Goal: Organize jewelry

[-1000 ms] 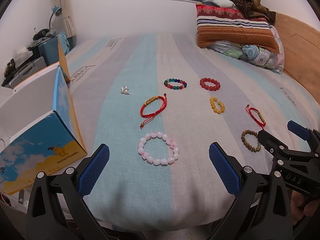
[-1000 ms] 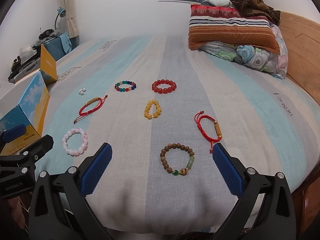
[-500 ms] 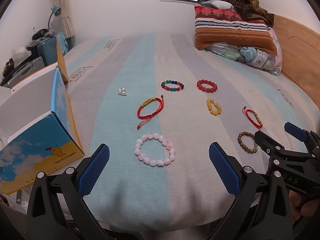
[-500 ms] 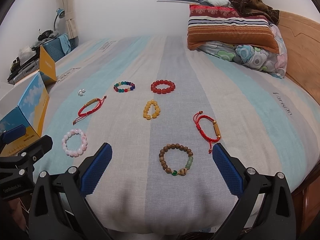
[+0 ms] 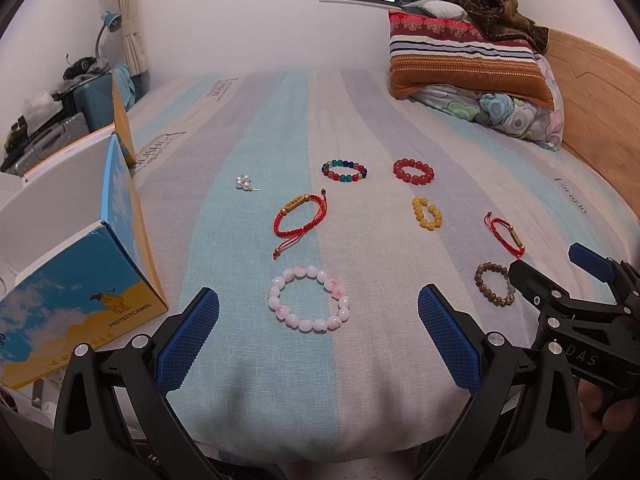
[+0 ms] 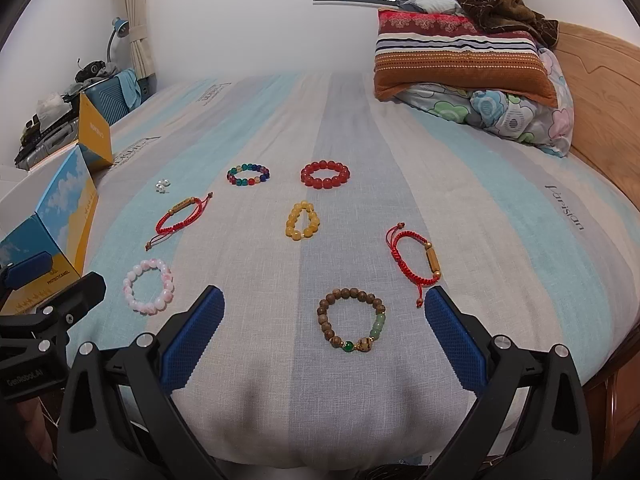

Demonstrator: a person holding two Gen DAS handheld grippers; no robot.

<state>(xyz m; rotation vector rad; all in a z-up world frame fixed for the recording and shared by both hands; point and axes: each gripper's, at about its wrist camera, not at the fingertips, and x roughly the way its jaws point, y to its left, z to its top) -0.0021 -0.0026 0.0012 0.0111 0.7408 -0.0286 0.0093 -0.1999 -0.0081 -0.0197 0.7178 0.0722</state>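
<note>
The bed sheet (image 6: 400, 160) bore blue, grey and cream stripes; bracelets were pink-white (image 5: 309, 303), red (image 6: 325, 174), amber (image 6: 302, 220); the box (image 5: 76, 320) at lower left was blue and yellow.

Seven bracelets (image 6: 351, 319) and pearl earrings (image 5: 244, 182) lie flat, apart, on the bed.

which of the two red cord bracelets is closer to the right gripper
The red cord bracelet beside the brown wooden-bead bracelet; the other red cord bracelet lies far left.
</note>
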